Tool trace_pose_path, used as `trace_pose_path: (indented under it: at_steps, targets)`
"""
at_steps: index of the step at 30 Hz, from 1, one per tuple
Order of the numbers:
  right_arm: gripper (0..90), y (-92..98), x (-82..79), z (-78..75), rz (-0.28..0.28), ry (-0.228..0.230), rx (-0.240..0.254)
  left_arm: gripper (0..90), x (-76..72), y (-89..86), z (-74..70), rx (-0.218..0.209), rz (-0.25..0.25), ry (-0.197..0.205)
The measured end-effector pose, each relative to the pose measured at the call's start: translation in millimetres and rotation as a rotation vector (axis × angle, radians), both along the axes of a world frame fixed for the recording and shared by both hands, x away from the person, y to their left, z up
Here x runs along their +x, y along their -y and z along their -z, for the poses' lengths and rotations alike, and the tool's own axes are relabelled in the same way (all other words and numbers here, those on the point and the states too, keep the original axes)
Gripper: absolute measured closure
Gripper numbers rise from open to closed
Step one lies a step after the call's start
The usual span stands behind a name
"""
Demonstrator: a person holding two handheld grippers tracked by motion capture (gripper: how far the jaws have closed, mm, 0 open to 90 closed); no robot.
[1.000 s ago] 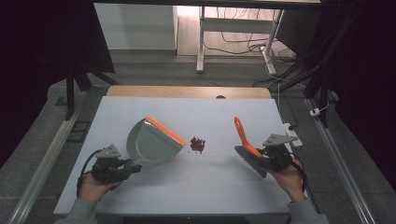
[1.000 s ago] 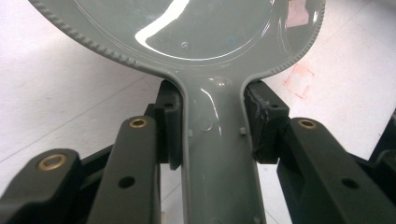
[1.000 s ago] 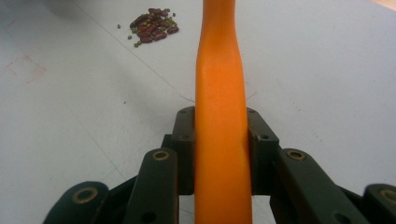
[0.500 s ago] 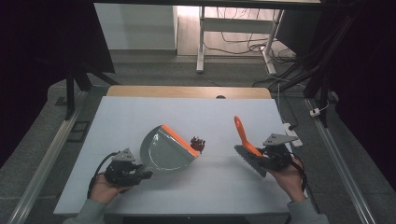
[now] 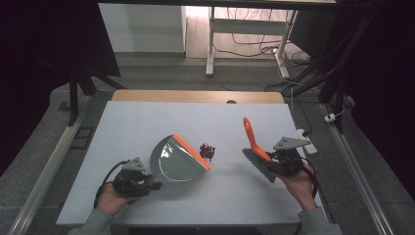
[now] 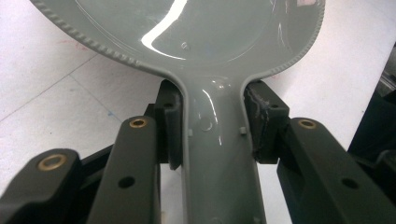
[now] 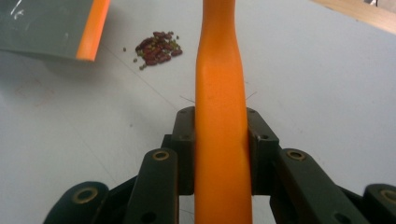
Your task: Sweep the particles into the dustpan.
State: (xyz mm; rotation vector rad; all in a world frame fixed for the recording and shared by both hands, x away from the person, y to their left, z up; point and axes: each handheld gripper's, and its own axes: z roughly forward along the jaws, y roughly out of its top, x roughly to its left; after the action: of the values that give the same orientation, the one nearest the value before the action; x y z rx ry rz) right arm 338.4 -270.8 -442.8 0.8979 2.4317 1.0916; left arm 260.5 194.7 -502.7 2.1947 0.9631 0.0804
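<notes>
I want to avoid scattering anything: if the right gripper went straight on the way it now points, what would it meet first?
Probably bare table: the right gripper, holding the brush handle, aims just right of the bean pile. Depth is uncertain.

Glossy grey plastic dustpan (image 5: 177, 162) with beaded rim, smooth matt orange brush handle (image 7: 220, 116), matt white tabletop (image 5: 147, 127).

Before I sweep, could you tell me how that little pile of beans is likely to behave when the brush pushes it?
The beans lie loose and small, so they would probably scatter and roll. A few strays already sit apart. The dustpan lip is close, so a short push may suffice.
</notes>
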Motion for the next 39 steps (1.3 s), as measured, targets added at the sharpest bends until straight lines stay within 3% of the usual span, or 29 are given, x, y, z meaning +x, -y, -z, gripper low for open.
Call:
trace_pose_path:
  at_steps: [5, 17, 25, 39]
  targets:
    - [70.4, -22.4, 14.5, -4.1, -0.029, 0.006, -0.015, 61.0, 0.1, -2.1, -0.4, 0.002, -0.001, -0.011]
    - [70.4, -65.1, 50.7, -10.7, -0.038, 0.008, -0.006, 61.0, 1.1, -4.1, 2.6, 0.01, 0.023, -0.034]
    - [70.4, -76.7, 63.5, -9.0, -0.043, -0.01, -0.001, 60.9, 1.6, -1.5, 5.3, 0.041, 0.05, -0.057]
    - [70.4, -92.3, 85.5, 0.3, -0.027, -0.043, -0.003, 60.9, 6.0, 2.0, 9.6, 0.058, 0.077, -0.096]
